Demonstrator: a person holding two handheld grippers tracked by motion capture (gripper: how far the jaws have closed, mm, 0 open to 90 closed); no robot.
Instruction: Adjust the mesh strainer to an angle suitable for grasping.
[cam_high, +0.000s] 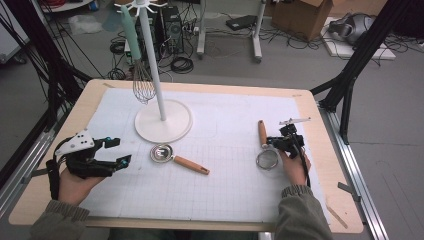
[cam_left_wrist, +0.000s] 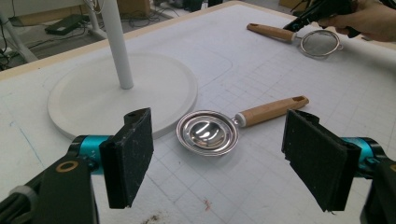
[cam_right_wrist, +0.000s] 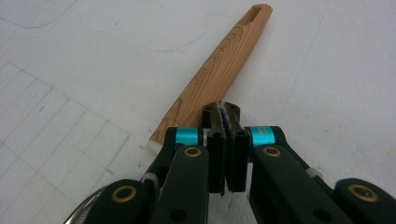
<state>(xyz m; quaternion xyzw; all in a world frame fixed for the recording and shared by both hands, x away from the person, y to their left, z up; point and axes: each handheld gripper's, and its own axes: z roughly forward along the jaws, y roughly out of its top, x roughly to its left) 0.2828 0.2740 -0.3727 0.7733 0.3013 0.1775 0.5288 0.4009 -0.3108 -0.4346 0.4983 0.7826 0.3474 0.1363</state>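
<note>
At table's right, strainer (cam_high: 266, 154) handle pointing away, right gripper (cam_high: 283, 142) pressed together beside it.

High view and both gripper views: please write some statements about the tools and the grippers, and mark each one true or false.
1. The whisk hangs from the white stand. True.
2. The left gripper is shut on the metal scoop. False: its jaws stand open and the scoop lies on the mat apart from them.
3. The right gripper has its jaws closed. True.
4. The strainer hangs on the stand. False: it lies on the mat by the right gripper.
</note>
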